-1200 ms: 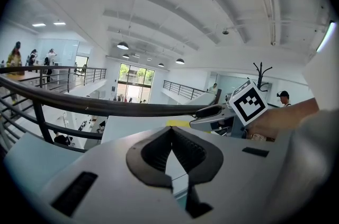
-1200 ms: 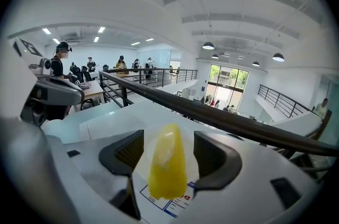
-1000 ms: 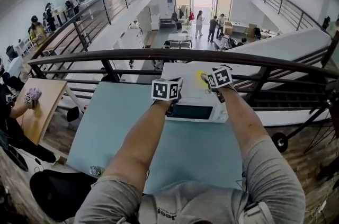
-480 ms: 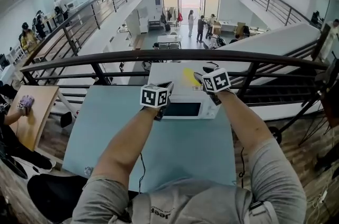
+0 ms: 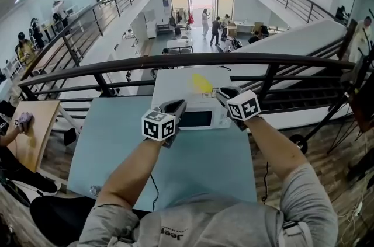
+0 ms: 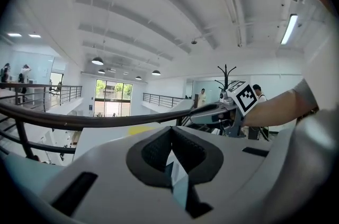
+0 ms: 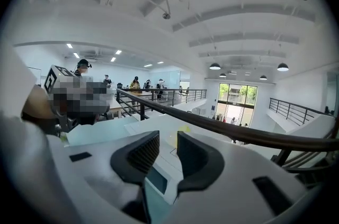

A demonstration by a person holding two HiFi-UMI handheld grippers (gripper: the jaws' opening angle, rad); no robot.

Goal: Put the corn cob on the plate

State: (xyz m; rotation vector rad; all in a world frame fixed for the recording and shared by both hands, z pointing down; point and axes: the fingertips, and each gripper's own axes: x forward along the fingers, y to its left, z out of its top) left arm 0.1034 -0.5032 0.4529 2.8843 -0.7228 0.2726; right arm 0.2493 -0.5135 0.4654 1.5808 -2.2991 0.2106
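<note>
A small yellow thing (image 5: 200,83) lies on the white surface behind a white microwave (image 5: 198,119); I cannot tell whether it is the corn cob. It shows as a yellow patch (image 7: 183,130) in the right gripper view. No plate is in view. My left gripper (image 5: 178,104) hovers at the microwave's front left, its pads meeting at the tips (image 6: 170,133), with nothing held. My right gripper (image 5: 221,92) hovers at the microwave's right; its jaws (image 7: 168,151) have just been closing, and a narrow empty gap stays between them.
The microwave stands at the far edge of a light blue table (image 5: 193,164). A dark metal railing (image 5: 175,60) runs just behind it, over an open hall below. A wooden table (image 5: 29,129) with a person's hand is at the far left.
Both grippers have drawn back from the microwave toward me, the left one also sliding left. The head view has shifted, so the microwave sits further left in the picture.
</note>
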